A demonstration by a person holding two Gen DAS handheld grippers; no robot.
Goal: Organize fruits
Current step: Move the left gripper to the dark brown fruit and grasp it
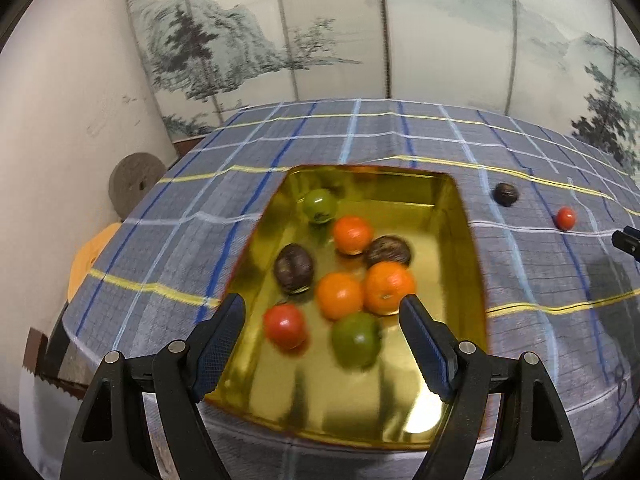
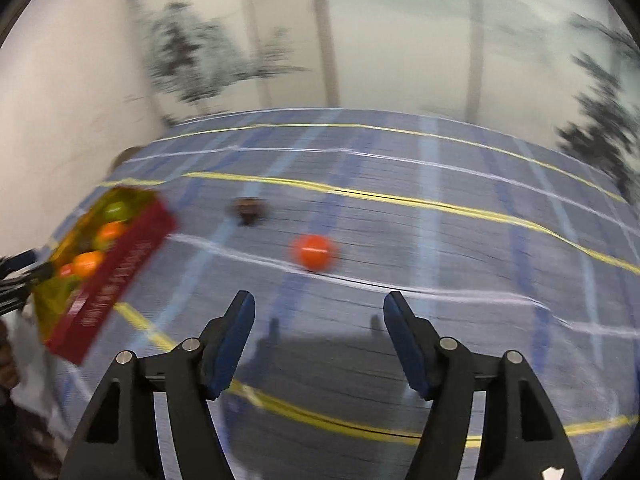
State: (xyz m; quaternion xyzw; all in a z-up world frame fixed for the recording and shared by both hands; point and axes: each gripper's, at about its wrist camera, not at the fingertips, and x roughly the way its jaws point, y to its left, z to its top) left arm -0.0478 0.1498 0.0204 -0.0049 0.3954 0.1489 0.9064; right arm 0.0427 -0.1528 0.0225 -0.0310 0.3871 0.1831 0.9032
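Tablecloth (image 2: 400,300) bears red fruit (image 2: 313,251), dark fruit (image 2: 250,209).

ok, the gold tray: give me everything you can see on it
The gold tray is a shallow rectangular box with a shiny, mirror-like gold inside and a red outer wall with pale lettering, seen from the right wrist. It sits flat on the plaid tablecloth, open side up. Eight round fruits lie loose in it: three orange, two green, two dark brown, one red. The open left gripper hovers over its near end; contact isn't visible.
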